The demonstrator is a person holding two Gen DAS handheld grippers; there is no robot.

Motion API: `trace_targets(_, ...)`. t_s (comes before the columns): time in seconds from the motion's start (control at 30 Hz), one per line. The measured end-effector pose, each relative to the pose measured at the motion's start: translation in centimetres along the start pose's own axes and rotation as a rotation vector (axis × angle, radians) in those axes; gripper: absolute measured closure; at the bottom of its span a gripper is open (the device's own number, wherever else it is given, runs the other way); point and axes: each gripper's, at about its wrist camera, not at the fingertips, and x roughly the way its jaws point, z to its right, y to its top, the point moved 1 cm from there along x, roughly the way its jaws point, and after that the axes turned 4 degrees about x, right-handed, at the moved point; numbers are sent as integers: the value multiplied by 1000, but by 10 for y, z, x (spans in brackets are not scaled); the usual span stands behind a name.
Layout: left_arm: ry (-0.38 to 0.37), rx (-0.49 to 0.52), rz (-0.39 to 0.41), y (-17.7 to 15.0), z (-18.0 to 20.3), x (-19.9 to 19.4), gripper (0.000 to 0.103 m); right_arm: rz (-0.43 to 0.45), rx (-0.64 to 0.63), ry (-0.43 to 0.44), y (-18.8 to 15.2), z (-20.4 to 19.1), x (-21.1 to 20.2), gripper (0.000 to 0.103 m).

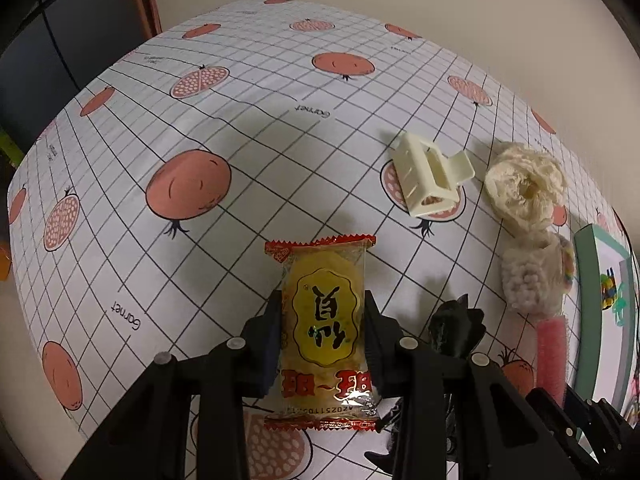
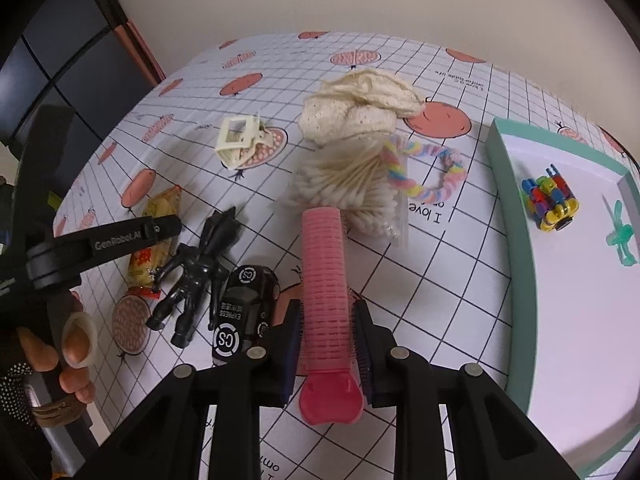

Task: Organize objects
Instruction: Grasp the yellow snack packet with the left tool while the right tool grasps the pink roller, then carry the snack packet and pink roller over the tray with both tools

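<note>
A yellow snack packet (image 1: 323, 332) with red crimped ends sits between the fingers of my left gripper (image 1: 322, 304), which is shut on it just above the gridded tablecloth. In the right wrist view the same packet (image 2: 154, 236) shows at the left under that gripper's finger. My right gripper (image 2: 326, 312) is shut on a pink hair roller (image 2: 323, 276), which points away along the fingers. A teal-rimmed white tray (image 2: 520, 248) stands to the right and holds a colourful block toy (image 2: 550, 204) and a small green figure (image 2: 620, 240).
On the cloth lie a cream claw clip (image 1: 430, 176), a cream knit bundle (image 2: 360, 104), a bag of cotton swabs (image 2: 344, 188), a pastel twisted ring (image 2: 428, 172), a black figurine (image 2: 192, 268) and a black toy car (image 2: 244, 312). A person's hand (image 2: 72, 344) is at the left edge.
</note>
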Motion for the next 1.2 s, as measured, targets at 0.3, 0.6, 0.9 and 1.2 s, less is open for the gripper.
trace_targets(0.3,10,-48,37,0,-2,-15,66,36,30,-17,0,17,-17,77)
trace_targets(0.6,31,-95,71,0,-4,-26,66,56,61,-28,-3,37,-31,77)
trace_targets(0.9,-7,-55,128,0,33,-45,66,107,107,-50,-6,62,-49,77)
trace_targets(1.2,-114,90,179,-10,110,-63,66,165,249,-89,-17,123,-73,77)
